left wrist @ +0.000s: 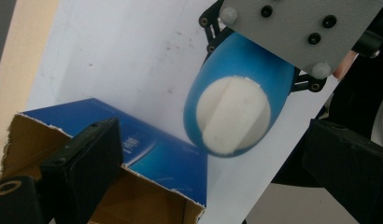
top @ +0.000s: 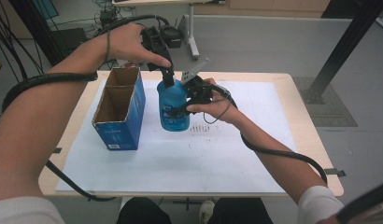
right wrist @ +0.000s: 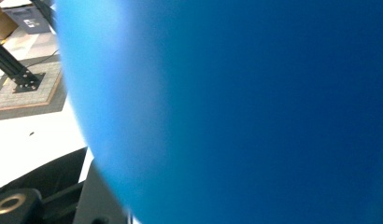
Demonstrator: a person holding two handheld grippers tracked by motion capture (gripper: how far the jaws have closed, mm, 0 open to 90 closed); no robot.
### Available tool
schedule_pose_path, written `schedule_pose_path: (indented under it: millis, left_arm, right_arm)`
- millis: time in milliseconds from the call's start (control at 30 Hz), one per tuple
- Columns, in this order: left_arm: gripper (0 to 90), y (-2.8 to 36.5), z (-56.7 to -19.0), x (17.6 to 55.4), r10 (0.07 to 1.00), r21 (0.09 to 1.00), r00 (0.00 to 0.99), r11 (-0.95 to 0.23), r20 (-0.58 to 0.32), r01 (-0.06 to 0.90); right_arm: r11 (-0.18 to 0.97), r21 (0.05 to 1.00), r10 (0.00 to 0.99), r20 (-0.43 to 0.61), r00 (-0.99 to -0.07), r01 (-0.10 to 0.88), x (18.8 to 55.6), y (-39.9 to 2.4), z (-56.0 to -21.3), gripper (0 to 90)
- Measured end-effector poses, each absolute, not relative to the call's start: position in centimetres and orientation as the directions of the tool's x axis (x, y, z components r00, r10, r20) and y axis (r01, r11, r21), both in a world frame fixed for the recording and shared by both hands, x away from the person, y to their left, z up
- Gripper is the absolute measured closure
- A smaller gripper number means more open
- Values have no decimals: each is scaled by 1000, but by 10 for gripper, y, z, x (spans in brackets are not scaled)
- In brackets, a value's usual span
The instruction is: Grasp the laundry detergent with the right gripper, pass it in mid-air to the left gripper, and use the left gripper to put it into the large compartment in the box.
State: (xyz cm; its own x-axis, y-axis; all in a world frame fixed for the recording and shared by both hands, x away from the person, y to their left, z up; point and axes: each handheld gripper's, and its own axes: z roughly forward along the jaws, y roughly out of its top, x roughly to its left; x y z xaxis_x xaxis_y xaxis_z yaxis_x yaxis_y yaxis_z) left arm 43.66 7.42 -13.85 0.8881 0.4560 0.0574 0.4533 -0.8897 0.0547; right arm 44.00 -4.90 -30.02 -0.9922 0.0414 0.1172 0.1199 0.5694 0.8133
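High view: I have the right gripper (top: 192, 95) clamped on the side of the blue bottle (top: 173, 109), which stands upright on the white sheet (top: 180, 158) just right of the open blue box (top: 118, 109). The bottle's long axis runs vertical. My left gripper (top: 167, 74) comes down from above, jaws at the bottle's top. The left hand is therefore the nearer one to the cap; the right only steadies the body. The box lies close on the bottle's left, apart from it, with its two compartments open upward.

Left gripper view: I look straight down the bottle's axis onto the white cap (left wrist: 232, 114), which has a raised ridge across it. My two black jaws stand wide apart, one at lower left over the box (left wrist: 147, 186), one at lower right; the cap sits between and beyond them, untouched. In my judgement, the coming move turns on centring these jaws over the ridge.

Right gripper view: the bottle's blue wall (right wrist: 236, 112) presses close against the lens; I read the jaws as gripping it.

Surface and room: pale wood table (top: 301, 116), grey floor (top: 273, 42), cables and a black frame post (top: 346, 44) beyond.
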Motion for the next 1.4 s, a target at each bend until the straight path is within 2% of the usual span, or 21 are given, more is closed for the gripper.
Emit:
schedule_pose_path:
  millis: [467,1400]
  left_arm:
    - [58,73,-153,432,426,26,904,-904,10,426]
    - [61,65,-167,432,395,0,918,-918,-25,396]
  right_arm:
    - [560,825,-8,100,-995,78,435,-42,-292,438]
    - [531,846,-44,85,-995,49,432,-45,-285,437]
